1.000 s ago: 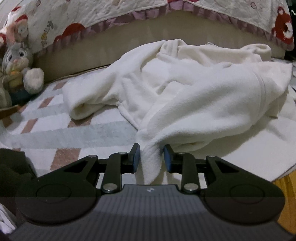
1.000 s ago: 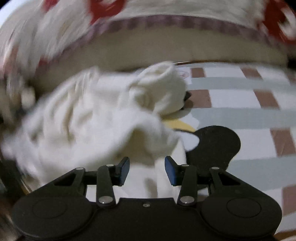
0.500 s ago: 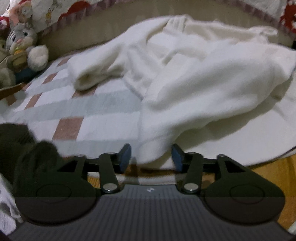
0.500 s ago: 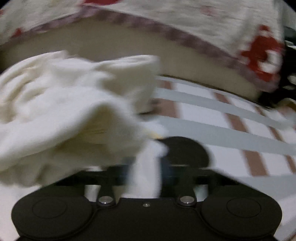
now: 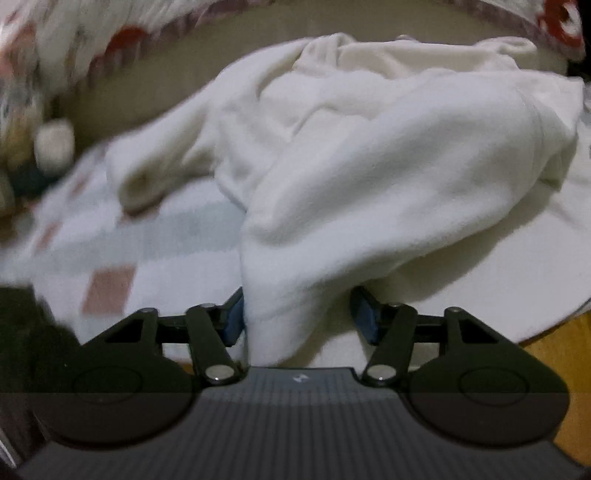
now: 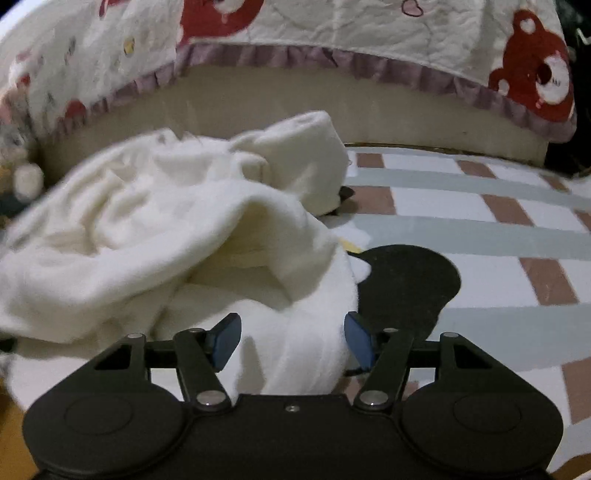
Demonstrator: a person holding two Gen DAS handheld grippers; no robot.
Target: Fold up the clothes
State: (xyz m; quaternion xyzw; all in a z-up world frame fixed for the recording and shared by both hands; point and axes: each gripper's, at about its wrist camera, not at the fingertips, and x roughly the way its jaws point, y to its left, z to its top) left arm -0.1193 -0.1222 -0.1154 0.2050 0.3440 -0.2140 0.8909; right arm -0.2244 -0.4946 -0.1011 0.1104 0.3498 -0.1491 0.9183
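A cream fleece garment [image 5: 369, 166] lies heaped on a checked mat [image 5: 147, 236] at the foot of a bed draped with a bear-print quilt [image 6: 332, 33], its bulk running across the mat from a rolled sleeve [image 5: 147, 177] on the left to a bunched end [image 6: 295, 147] on the right. On the garment's left side, a blurred plush toy [image 5: 48, 147] sits against the bed base, well apart from the cloth. The left gripper [image 5: 299, 317] sits at the garment's near hem, jaws closing, a hanging fold between them that touches the left pad while the right pad stands clear; no grip has formed. The right gripper [image 6: 291, 339] meets the same near edge further right, jaws opening, a thick fold between its pads; contact there is hard to judge, but the cloth appears loose. Just right of the garment a black round-eared shape [image 6: 406, 280] lies on the mat, seemingly a print. Both grippers face the heap head-on, the cloth directly ahead and rising away toward the bed. The hem is at both sets of pads, so neither hand is nearer; nothing blocks a pull toward the camera.
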